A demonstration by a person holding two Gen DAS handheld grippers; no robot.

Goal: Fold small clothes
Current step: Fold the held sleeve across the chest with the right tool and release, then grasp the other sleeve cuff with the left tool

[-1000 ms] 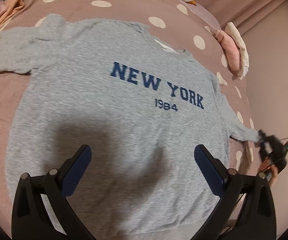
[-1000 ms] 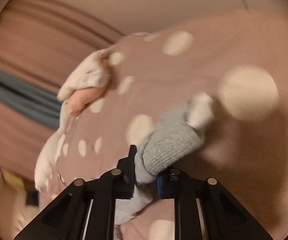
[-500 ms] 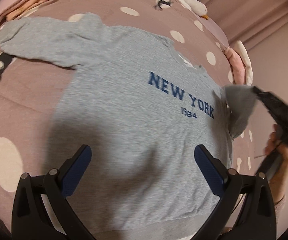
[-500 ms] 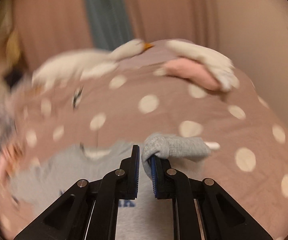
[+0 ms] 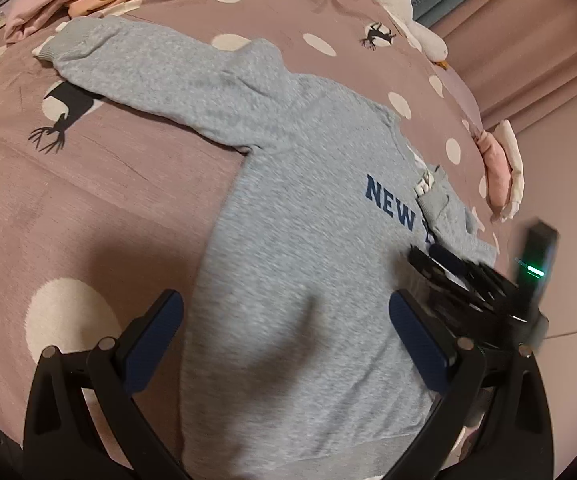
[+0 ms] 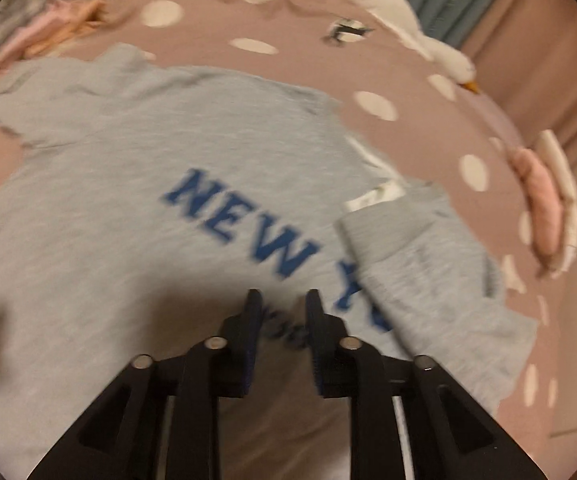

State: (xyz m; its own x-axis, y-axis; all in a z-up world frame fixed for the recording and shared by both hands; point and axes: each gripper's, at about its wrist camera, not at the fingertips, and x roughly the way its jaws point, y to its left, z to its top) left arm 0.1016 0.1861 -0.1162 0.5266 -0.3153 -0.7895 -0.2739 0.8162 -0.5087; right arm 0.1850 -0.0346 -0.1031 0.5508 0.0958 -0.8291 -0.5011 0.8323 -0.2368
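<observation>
**One sleeve folded across the sweatshirt**

One grey sweatshirt point(image 5: 300, 240) lies flat on the bed point(image 5: 88, 200), its right sleeve point(image 6: 420, 264) laid over the lettering. The right gripper point(image 6: 280, 312) is opening, nothing between its pads. The left gripper point(image 5: 284, 336) hangs wide and empty above the hem.

Two fisheye views, each mounted behind a hand-held tool, look steeply down at a bed under a mauve cover with cream dots point(image 5: 88, 200). The left view sits over the lower part of a grey "NEW YORK" sweatshirt point(image 5: 308, 240), facing its outstretched sleeve. The right view hangs nearer the lettering point(image 6: 248, 224). Both share the sweatshirt's chest, the folded-in sleeve point(image 6: 428, 264) and a white plush goose point(image 5: 404, 12).
</observation>
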